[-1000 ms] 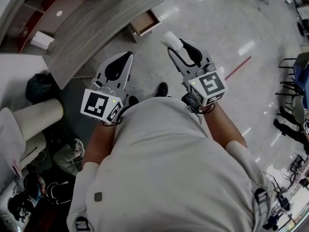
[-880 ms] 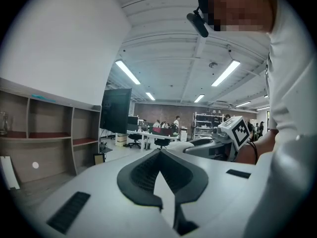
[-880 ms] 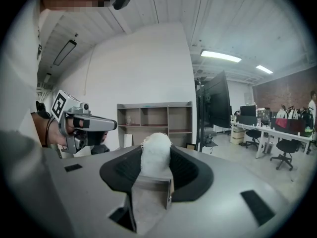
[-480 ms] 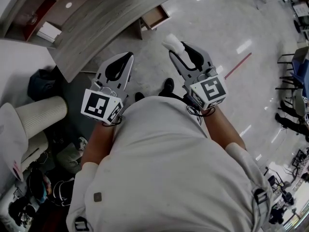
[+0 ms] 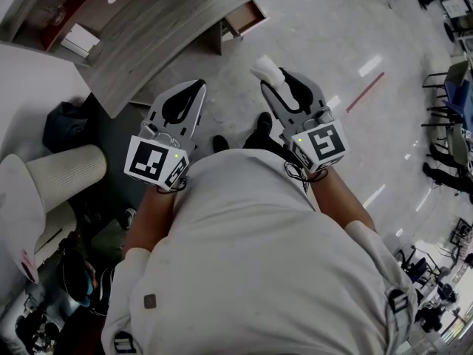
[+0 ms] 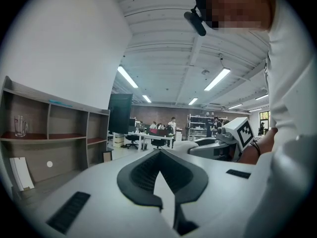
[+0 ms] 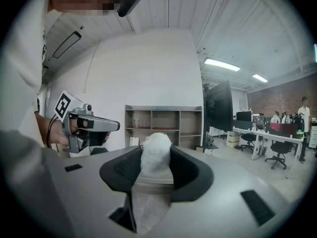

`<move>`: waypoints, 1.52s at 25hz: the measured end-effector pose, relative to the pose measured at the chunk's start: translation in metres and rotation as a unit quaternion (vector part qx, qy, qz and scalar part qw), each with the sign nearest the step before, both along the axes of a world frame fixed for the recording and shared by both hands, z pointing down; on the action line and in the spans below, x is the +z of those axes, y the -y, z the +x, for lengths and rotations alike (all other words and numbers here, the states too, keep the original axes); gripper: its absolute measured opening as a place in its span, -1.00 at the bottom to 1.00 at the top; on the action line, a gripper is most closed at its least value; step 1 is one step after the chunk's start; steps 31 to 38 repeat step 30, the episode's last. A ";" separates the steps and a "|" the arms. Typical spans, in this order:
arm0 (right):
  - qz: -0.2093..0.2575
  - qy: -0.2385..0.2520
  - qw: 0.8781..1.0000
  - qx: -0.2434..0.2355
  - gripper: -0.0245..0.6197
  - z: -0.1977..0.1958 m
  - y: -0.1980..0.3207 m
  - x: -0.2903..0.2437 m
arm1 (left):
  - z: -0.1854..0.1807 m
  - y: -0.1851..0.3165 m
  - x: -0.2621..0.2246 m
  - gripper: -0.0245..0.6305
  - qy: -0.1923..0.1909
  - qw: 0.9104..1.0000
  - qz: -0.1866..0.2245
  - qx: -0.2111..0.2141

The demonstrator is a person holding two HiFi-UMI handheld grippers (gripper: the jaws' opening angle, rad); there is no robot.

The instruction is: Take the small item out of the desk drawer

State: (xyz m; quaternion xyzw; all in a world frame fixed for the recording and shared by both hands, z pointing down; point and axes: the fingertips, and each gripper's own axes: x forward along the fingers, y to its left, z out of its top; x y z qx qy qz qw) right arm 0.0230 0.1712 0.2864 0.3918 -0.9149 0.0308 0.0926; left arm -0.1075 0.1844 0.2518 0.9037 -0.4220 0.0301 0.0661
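Observation:
My right gripper (image 5: 270, 80) is shut on a small white fluffy item (image 5: 265, 70), which sticks out past its tips. In the right gripper view the item (image 7: 155, 153) sits upright between the dark pads, in the grip of the right gripper (image 7: 155, 163). My left gripper (image 5: 196, 86) is held level beside it, shut and with nothing in it; in its own view the left gripper (image 6: 159, 153) has its tips together. Both are held in the air in front of the person's chest, over the floor. The grey desk (image 5: 167, 29) lies ahead, with its drawer (image 5: 247, 18) pulled open.
A wooden shelf unit (image 7: 164, 126) stands against the white wall, also seen as the shelf unit (image 6: 49, 139). Dark bags (image 5: 65, 129) and a pale cylinder (image 5: 63, 173) lie at the left. Office chairs (image 5: 448, 89) stand at the right, and a red floor line (image 5: 364, 92) runs ahead.
The desk and open drawer have slid up and to the right in the head view. Both grippers keep the same pose, and the white item stays in the right one.

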 end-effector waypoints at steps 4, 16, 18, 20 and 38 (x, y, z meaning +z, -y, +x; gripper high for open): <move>-0.004 0.004 1.000 0.011 -0.38 -0.010 -0.015 0.003 | -0.012 -0.011 0.003 -0.88 -0.009 1.000 -0.005 0.003; -0.001 0.002 1.000 0.029 -0.38 -0.013 -0.028 -0.002 | -0.018 -0.017 0.001 -0.88 -0.032 0.999 -0.008 0.022; 0.000 0.001 1.000 0.030 -0.38 -0.015 -0.029 -0.002 | -0.020 -0.018 0.001 -0.88 -0.032 0.999 -0.007 0.024; 0.001 0.002 1.000 0.030 -0.38 -0.016 -0.029 -0.003 | -0.020 -0.018 0.001 -0.88 -0.030 0.999 -0.006 0.025; 0.001 0.009 0.999 0.034 -0.38 -0.020 -0.027 -0.007 | -0.026 -0.017 -0.001 -0.88 -0.029 0.999 -0.004 0.025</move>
